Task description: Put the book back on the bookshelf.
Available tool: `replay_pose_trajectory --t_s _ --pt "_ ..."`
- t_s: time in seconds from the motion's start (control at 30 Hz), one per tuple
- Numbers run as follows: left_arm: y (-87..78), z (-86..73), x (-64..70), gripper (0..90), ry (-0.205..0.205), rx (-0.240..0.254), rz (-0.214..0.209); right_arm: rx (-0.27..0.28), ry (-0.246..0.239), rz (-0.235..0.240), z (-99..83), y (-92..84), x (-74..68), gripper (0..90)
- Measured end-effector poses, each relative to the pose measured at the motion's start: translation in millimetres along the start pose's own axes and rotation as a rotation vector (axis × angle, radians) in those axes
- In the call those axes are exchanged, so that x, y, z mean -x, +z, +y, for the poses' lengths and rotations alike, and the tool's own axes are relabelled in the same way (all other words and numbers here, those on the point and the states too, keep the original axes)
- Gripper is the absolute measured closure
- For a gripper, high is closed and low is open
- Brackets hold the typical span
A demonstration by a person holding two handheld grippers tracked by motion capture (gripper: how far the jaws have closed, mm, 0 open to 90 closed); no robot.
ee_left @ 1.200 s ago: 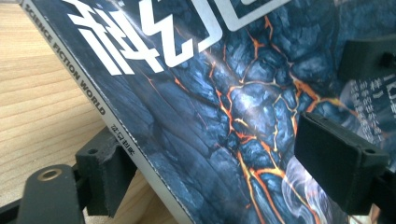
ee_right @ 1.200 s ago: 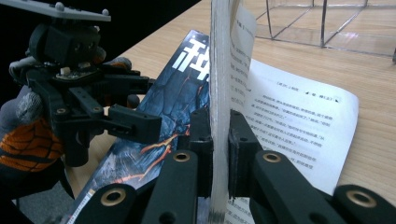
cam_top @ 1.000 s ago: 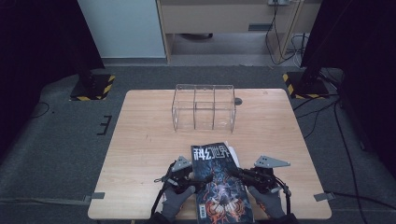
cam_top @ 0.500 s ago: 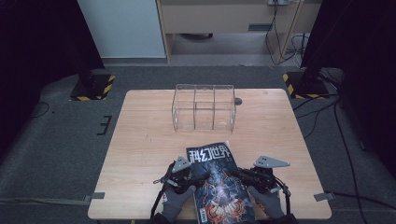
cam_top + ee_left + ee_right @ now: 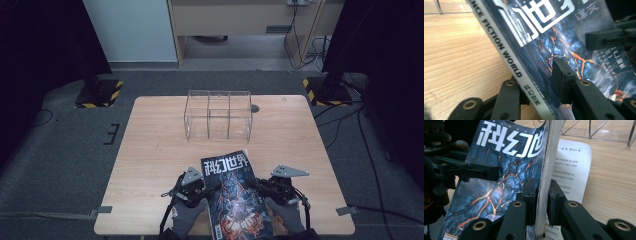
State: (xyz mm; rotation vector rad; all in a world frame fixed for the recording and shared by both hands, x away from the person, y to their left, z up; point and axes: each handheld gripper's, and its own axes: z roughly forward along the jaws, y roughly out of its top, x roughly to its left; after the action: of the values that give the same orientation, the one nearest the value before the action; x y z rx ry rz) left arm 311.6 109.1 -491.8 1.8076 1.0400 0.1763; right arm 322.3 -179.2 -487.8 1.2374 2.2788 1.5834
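Left gripper (image 5: 212, 189) just closing on magazine (image 5: 235, 195) spine, right gripper (image 5: 254, 184) clamped on opposite page edge; long axis running between both, away toward clear rack (image 5: 218, 115).

Magazine (image 5: 235, 192) at the table's (image 5: 150, 165) near edge, clear rack (image 5: 218, 114) behind it

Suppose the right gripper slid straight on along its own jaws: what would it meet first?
The right gripper already clamps the magazine at its edge, so more magazine first; beyond that, probably the left gripper opposite, though depth is unclear.
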Motion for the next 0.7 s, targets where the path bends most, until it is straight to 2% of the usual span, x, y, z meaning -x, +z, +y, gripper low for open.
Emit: replay_pose_trajectory --t_s 0.37,0.57,0.7 --pt "-11.2 10.9 2.8 73.4 0.002 0.025 -0.011 0.005 0.017 0.009 5.3 3.6 3.5 76.6" --pt "-14.5 23.7 4.8 75.5 0.016 0.053 -0.01 0.024 0.013 0.0 12.1 3.7 4.8 75.0" --pt "-16.6 32.6 7.1 77.2 0.028 0.075 -0.007 0.042 0.026 -0.003 17.1 4.3 8.4 72.8"
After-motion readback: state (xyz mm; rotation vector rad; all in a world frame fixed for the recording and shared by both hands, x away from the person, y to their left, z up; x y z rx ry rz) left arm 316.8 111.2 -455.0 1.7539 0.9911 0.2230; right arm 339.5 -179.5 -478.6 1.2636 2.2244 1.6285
